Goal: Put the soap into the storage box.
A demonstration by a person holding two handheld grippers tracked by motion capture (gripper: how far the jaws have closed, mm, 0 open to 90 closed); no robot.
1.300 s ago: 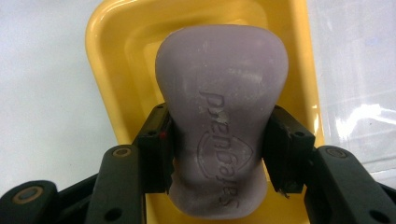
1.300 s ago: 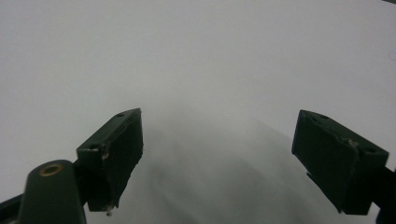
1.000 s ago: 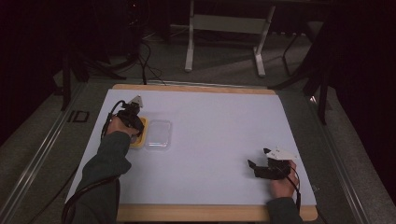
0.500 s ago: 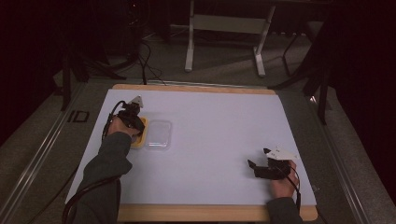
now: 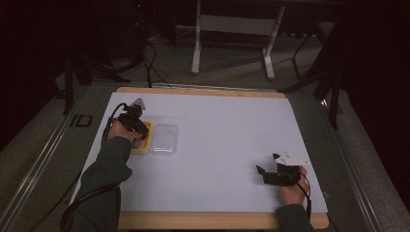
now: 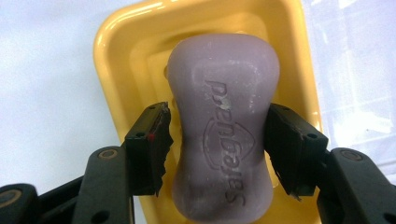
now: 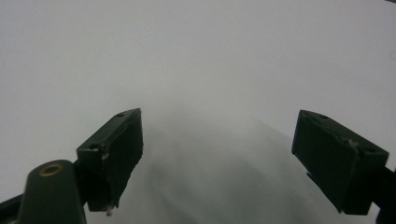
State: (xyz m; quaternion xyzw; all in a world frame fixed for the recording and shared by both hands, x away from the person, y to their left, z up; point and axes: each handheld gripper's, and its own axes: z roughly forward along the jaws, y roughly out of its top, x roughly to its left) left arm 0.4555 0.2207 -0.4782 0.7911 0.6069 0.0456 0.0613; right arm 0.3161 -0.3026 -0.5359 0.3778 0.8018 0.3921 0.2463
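**A:** Start with the high view. Where are your hands?

**B:** Your left tongs [image 5: 138,126] sit at about nine o'clock on the white-covered wooden surface [image 5: 227,145], over the yellow plastic soap dish [image 5: 143,143]. A clear plastic lid [image 5: 164,139] lies just beside the dish, on its three o'clock side. Your right tongs [image 5: 263,175] rest on the surface at about four o'clock, well apart from the dish.

**A:** And the left gripper view?

**B:** The purple moulded soap bar [image 6: 224,135] lies in the yellow dish [image 6: 121,56], between your two black jaws at its waist. The jaws have just been opening: there is a plain gap at the nine o'clock jaw, and the three o'clock jaw stands right at the bar's edge; whether it touches, I cannot tell. You no longer clamp the bar.

**A:** The right gripper view?

**B:** Your right tongs [image 7: 217,154] stand wide apart with nothing between them, just the bare white surface [image 7: 196,56] beneath.
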